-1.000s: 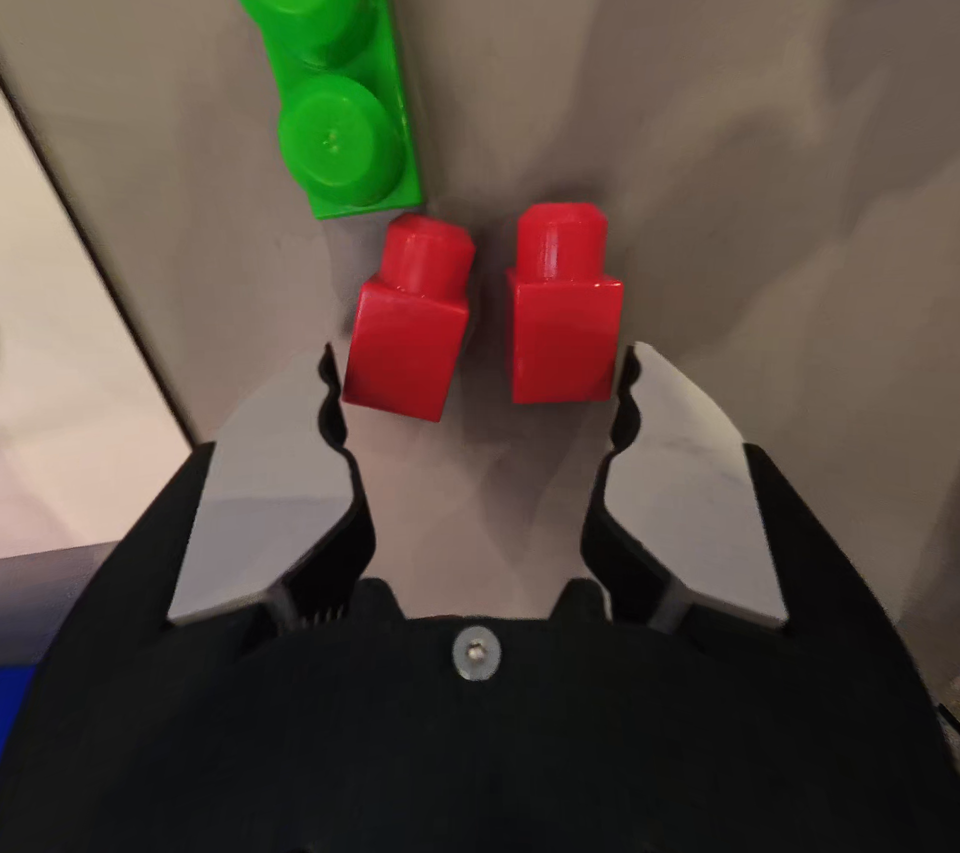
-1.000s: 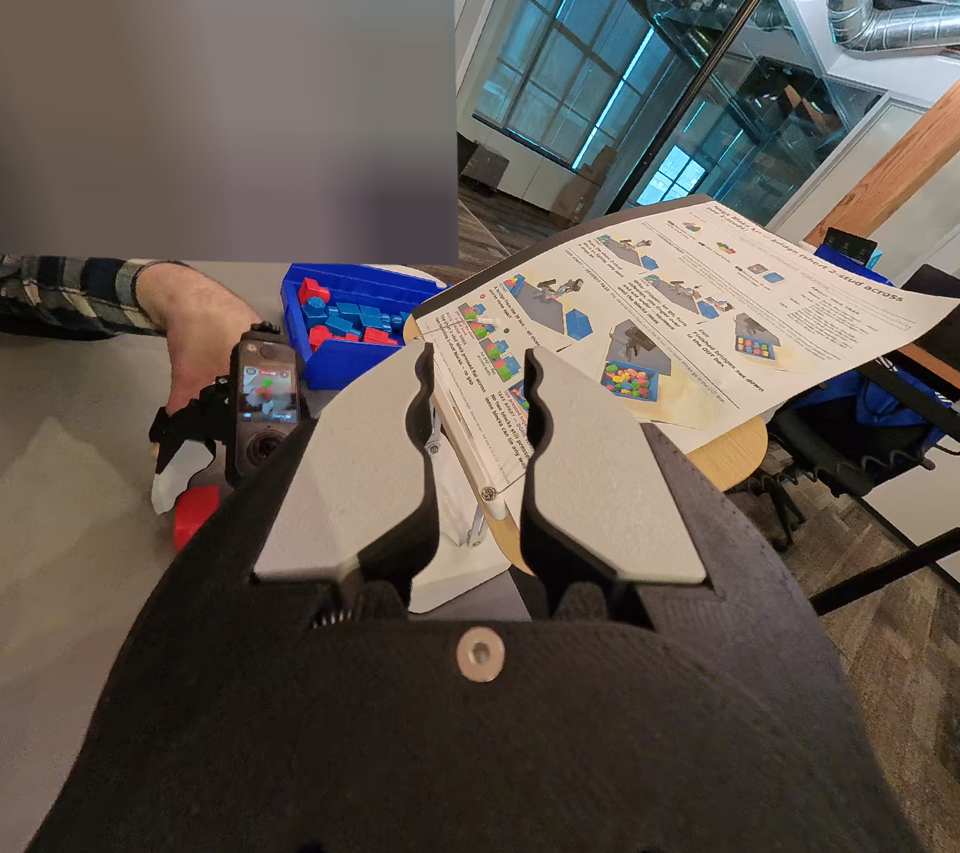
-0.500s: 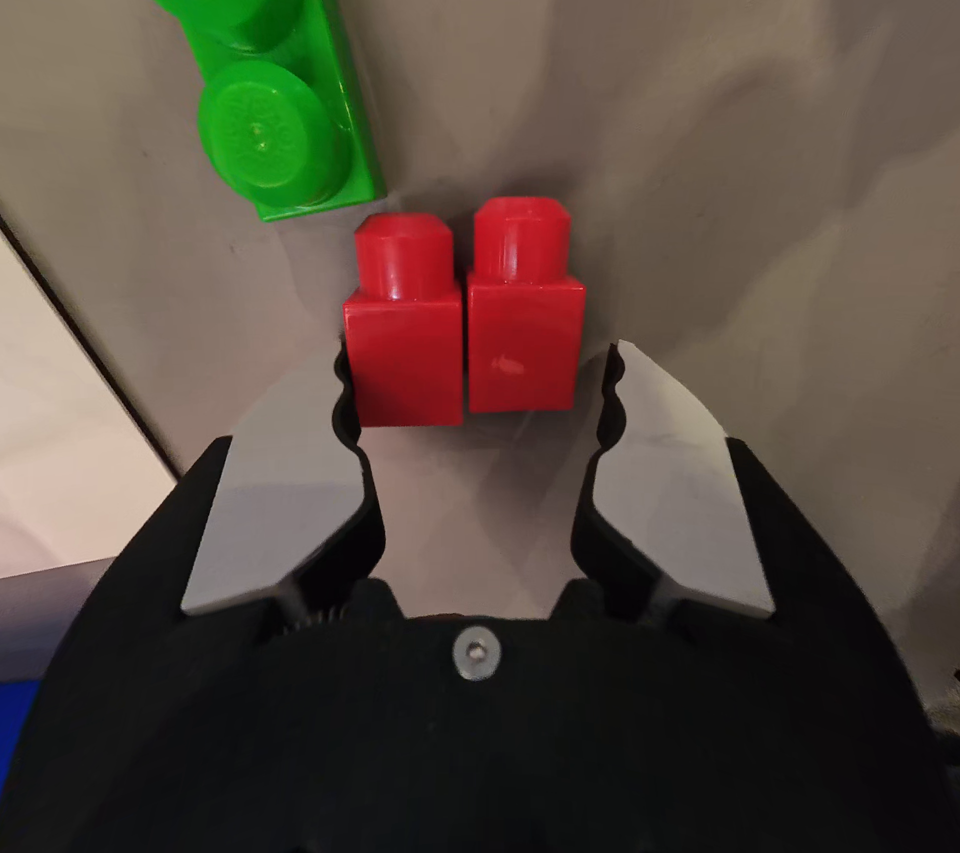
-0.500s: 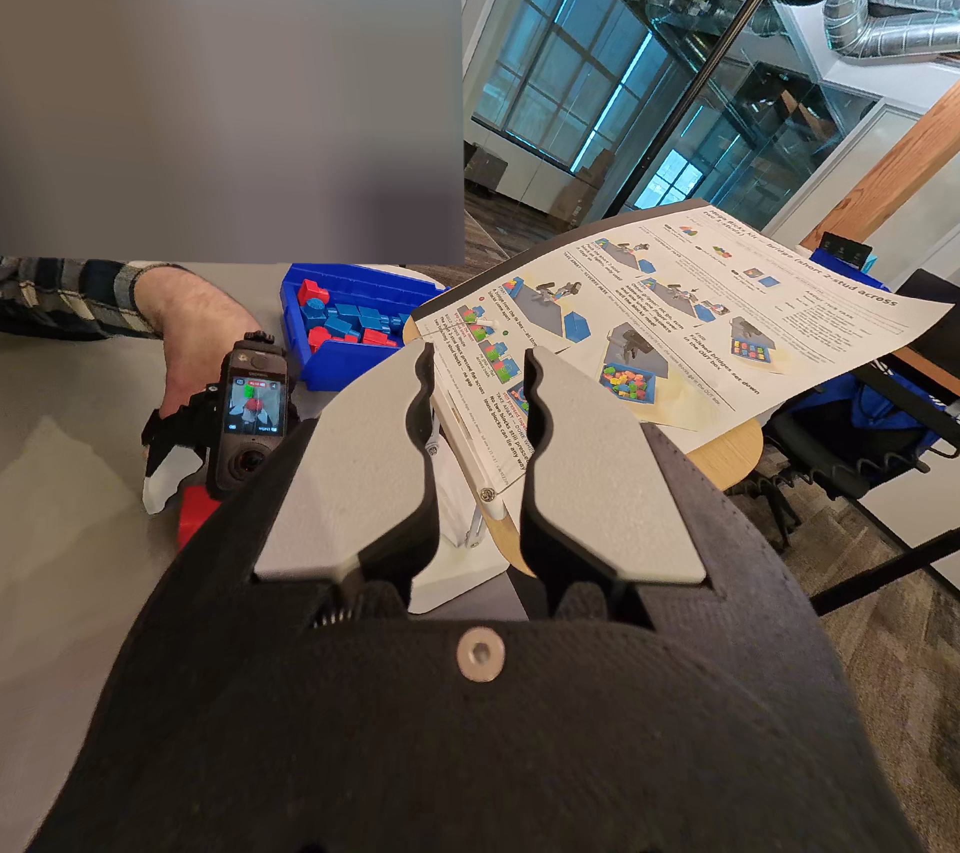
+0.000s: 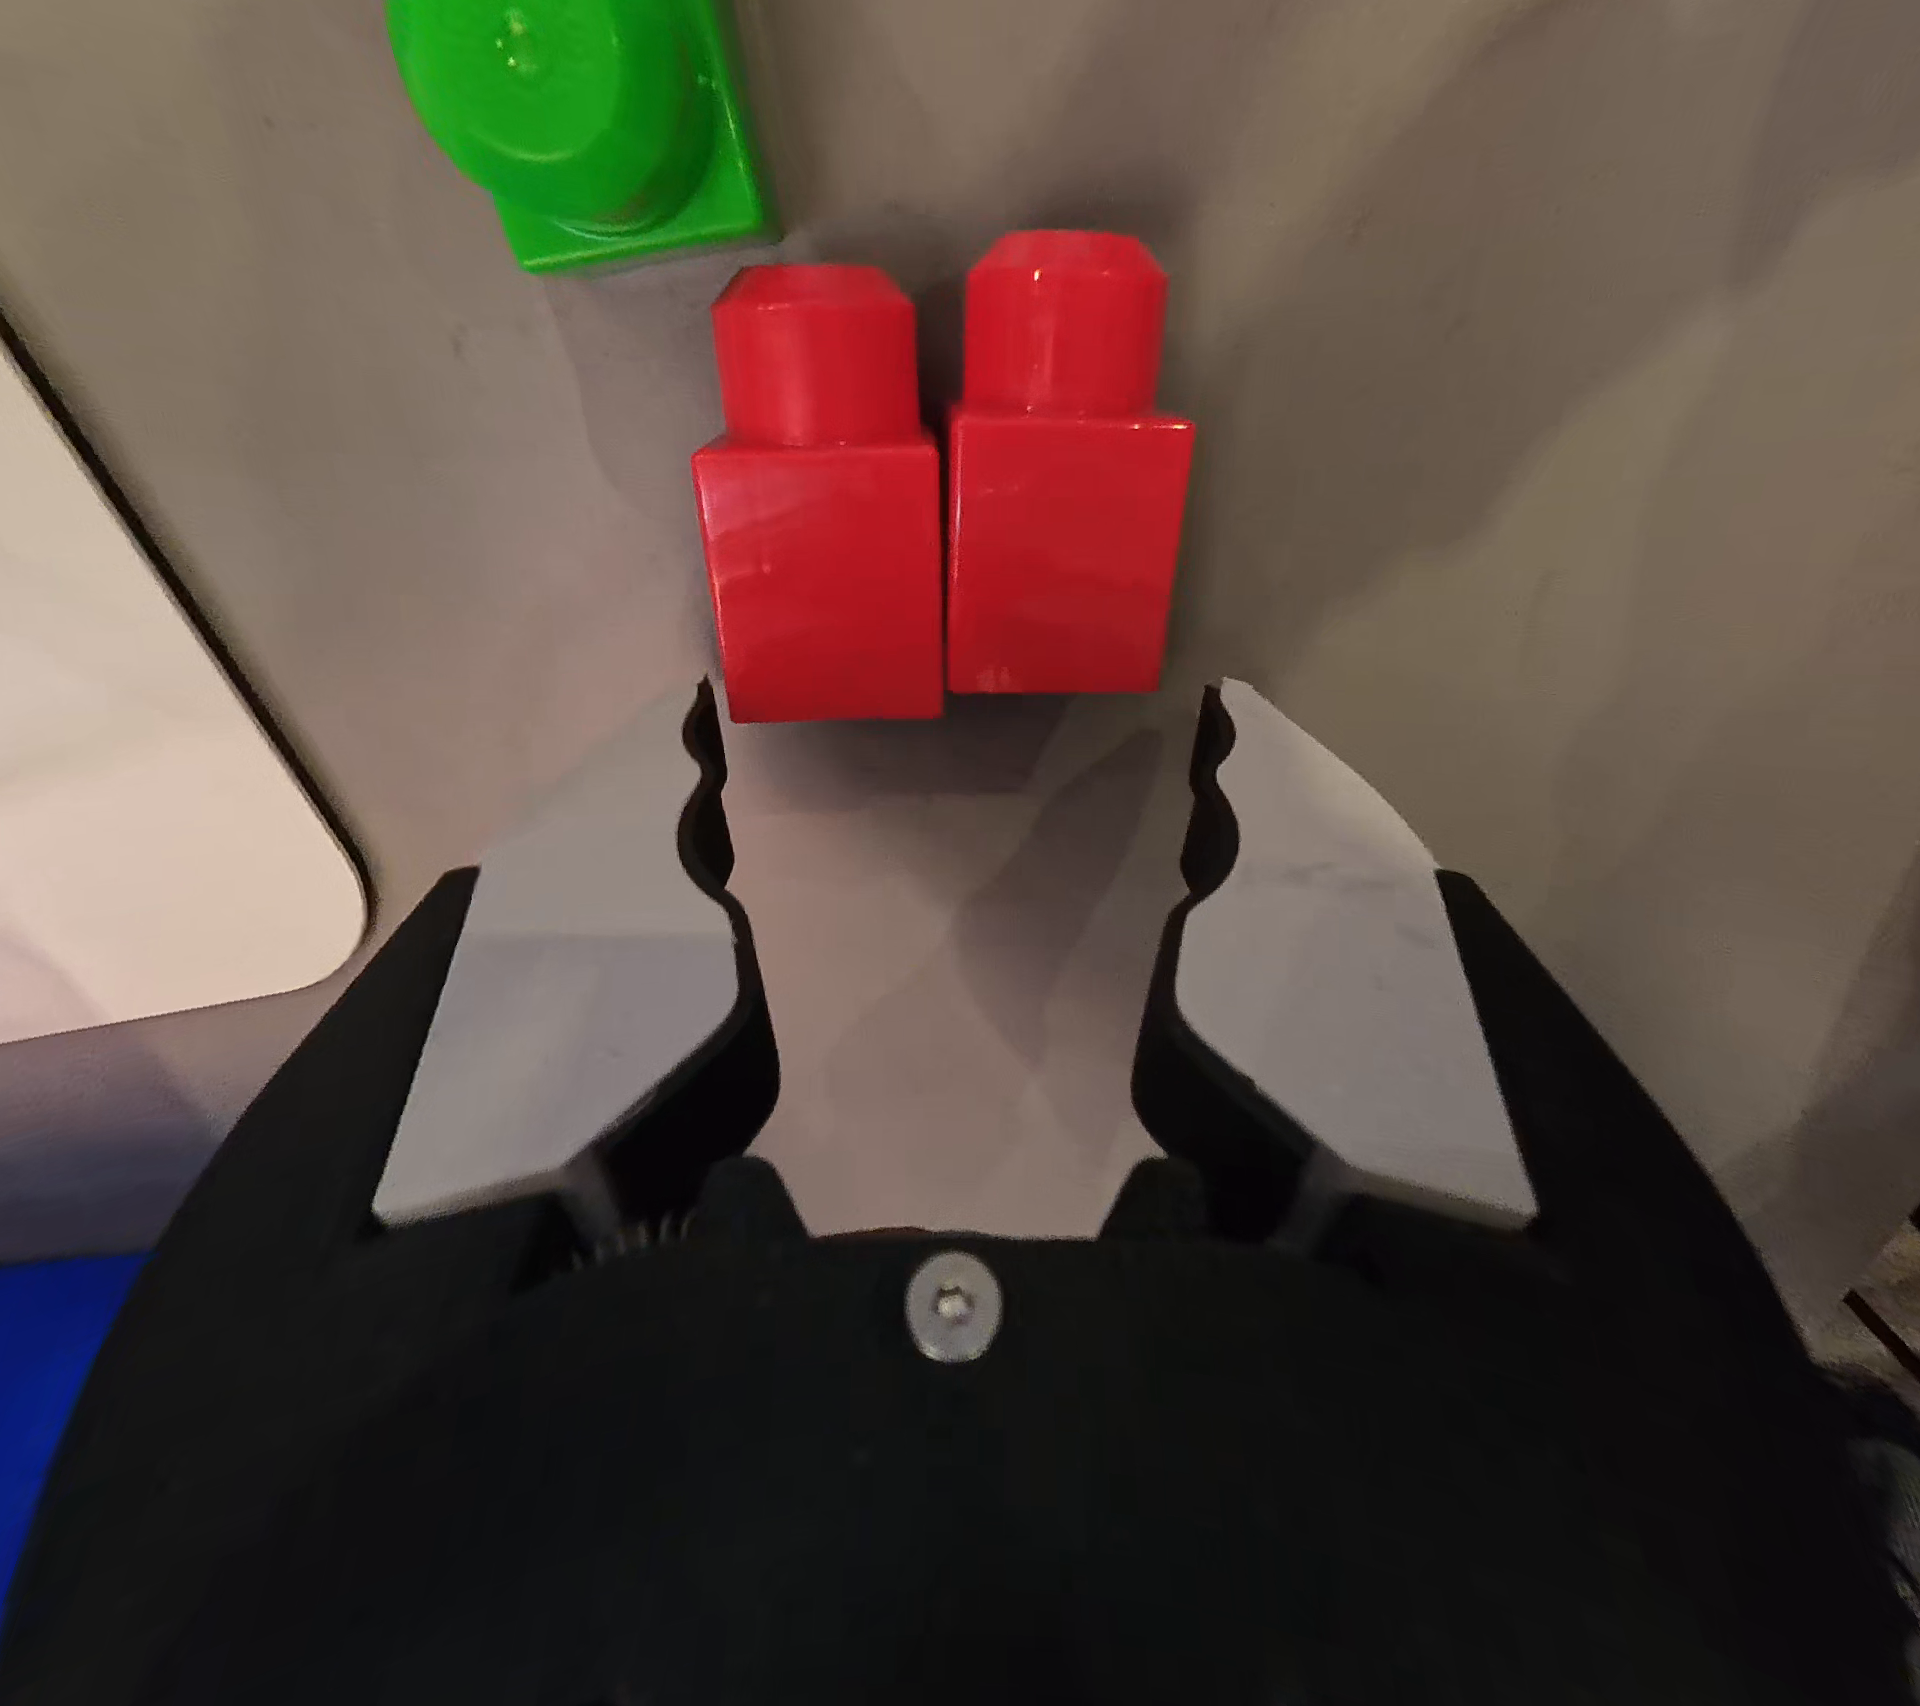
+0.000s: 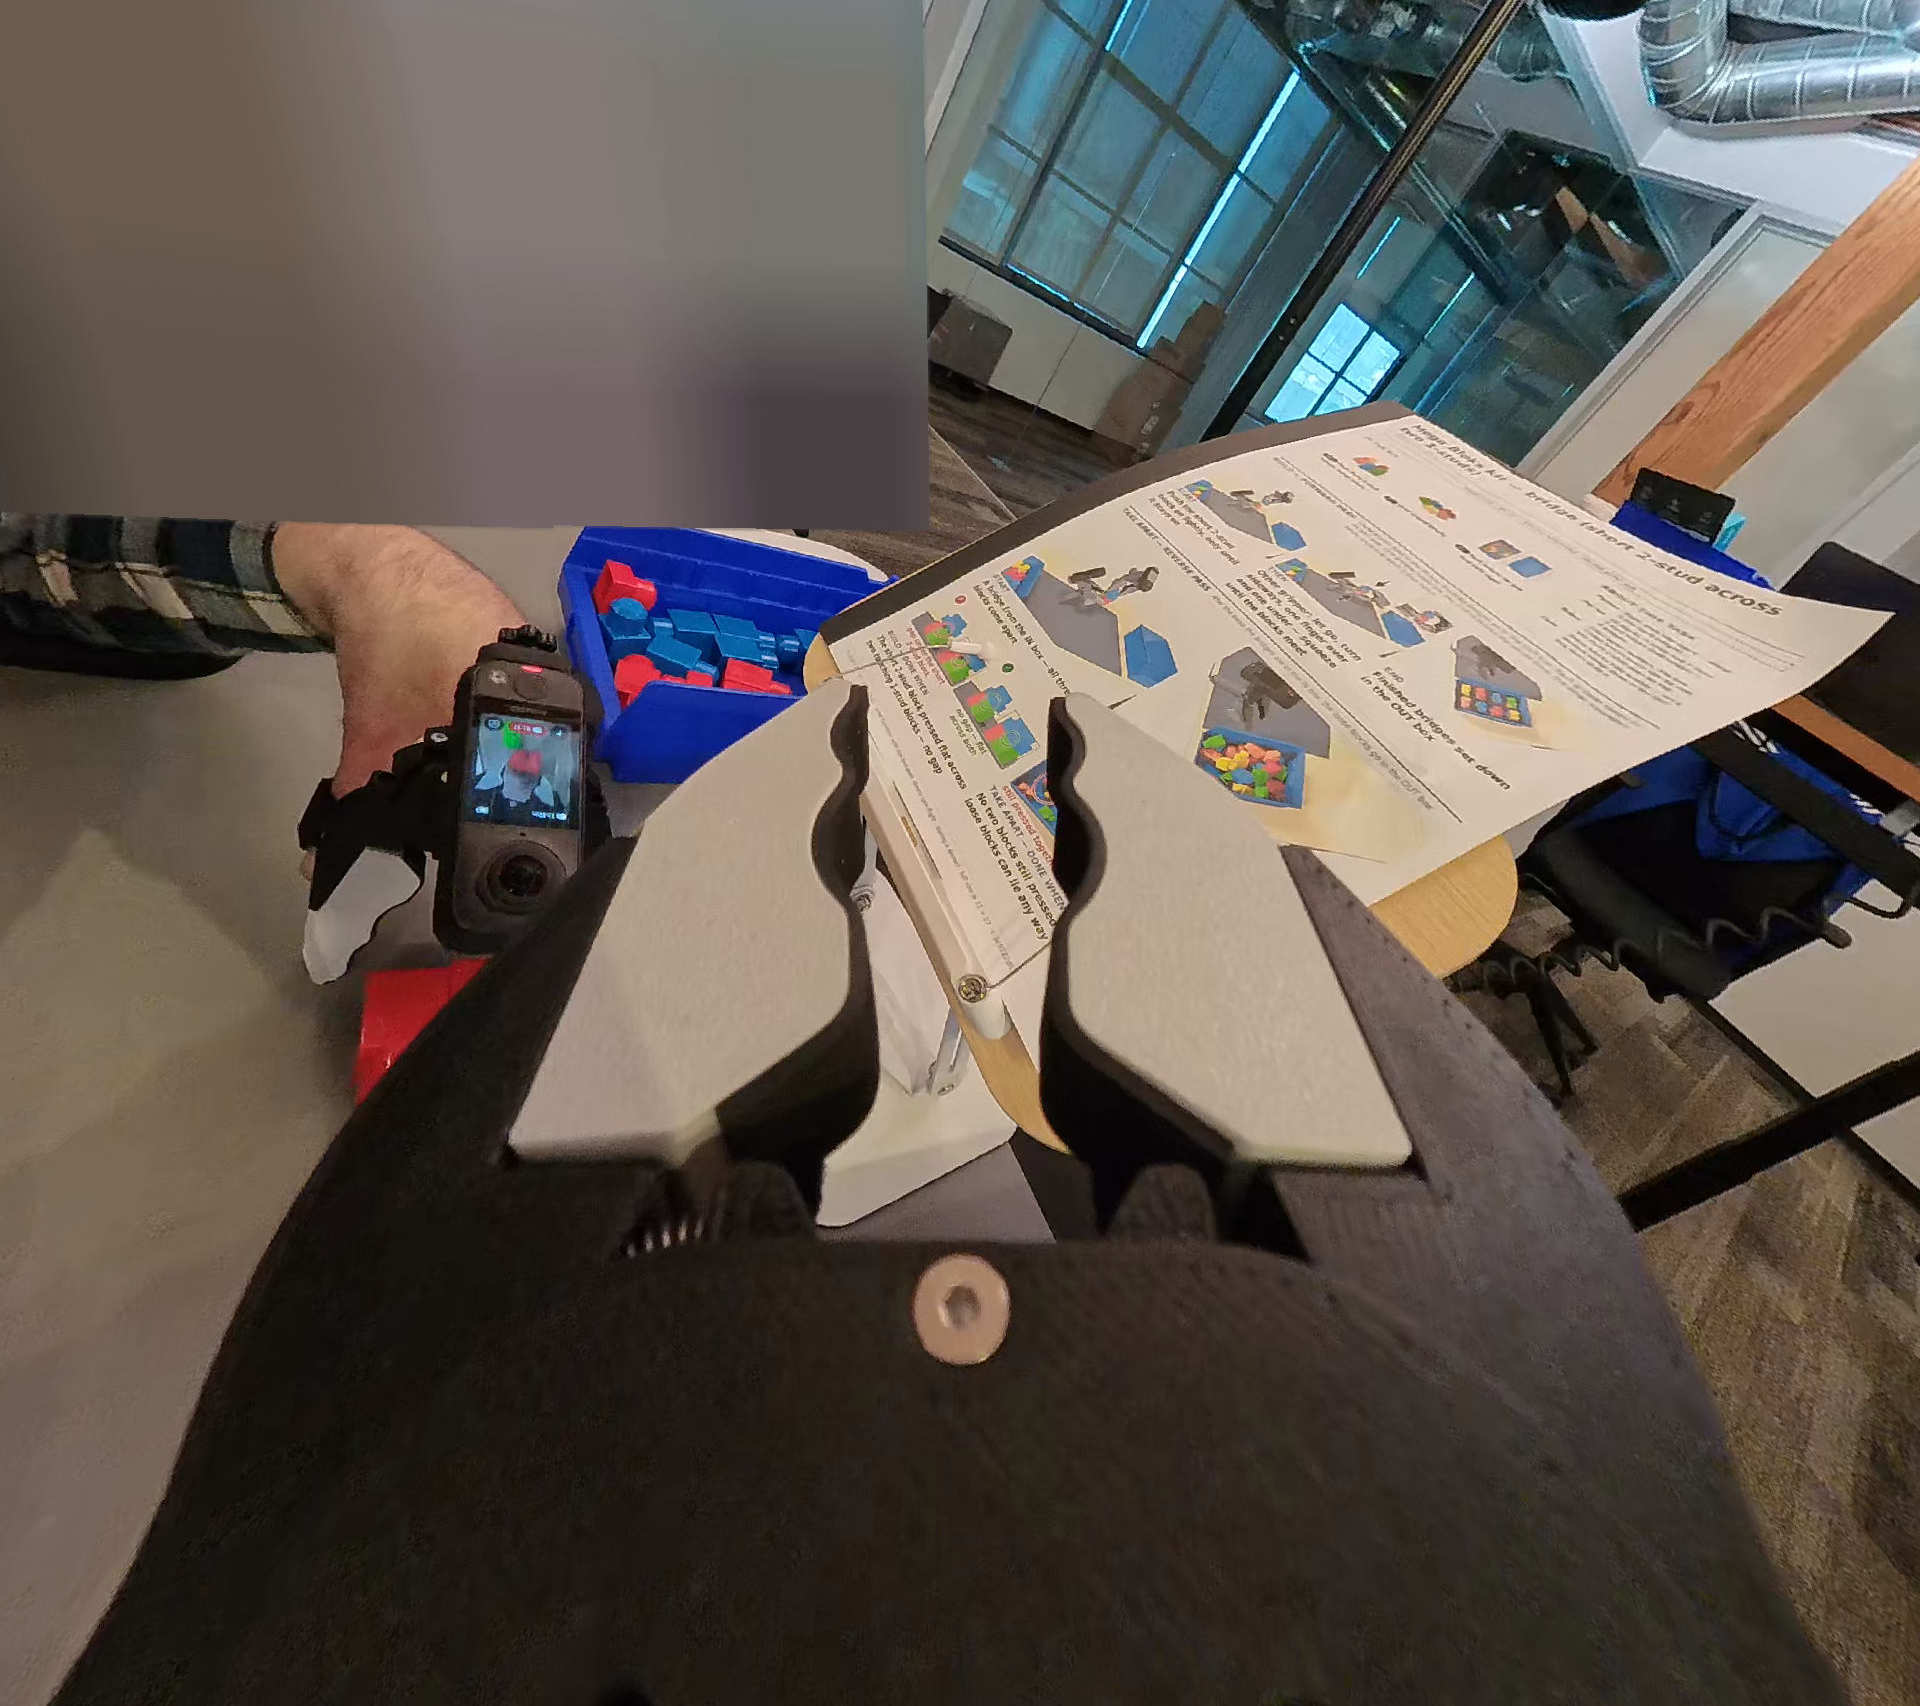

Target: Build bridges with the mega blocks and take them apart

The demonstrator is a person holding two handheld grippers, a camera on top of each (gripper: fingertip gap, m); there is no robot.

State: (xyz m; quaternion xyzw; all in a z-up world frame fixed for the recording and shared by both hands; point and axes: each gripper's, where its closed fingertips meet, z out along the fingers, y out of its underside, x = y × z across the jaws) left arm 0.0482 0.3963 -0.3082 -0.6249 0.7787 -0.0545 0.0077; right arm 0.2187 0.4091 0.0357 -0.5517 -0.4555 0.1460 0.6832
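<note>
In the left wrist view two red one-stud blocks stand side by side and touching on the grey table: the left red block (image 5: pixel 826 576) and the right red block (image 5: pixel 1065 560). A green two-stud block (image 5: pixel 566 25) lies just beyond them to the left. My left gripper (image 5: pixel 956 700) is open and empty, its fingertips just short of the red pair. My right gripper (image 6: pixel 951 711) is raised off the table, jaws partly apart with nothing between them. In the right wrist view the left gripper (image 6: pixel 353 887) and a red block (image 6: pixel 410 1017) show at the left.
A blue bin (image 6: pixel 665 721) of blue and red blocks stands at the back of the table. An instruction sheet (image 6: pixel 1299 648) rests on a tilted stand to the right. A white board (image 5: pixel 125 783) lies at the table's left. A person's hand (image 6: pixel 384 617) holds the left gripper. The tips of one gripper are about 40 centimetres away from the tips of the other.
The two red blocks, apart a second ago, were pushed together between the left fingers. The left gripper narrowed a little and drew back from them. The right gripper stayed still.
</note>
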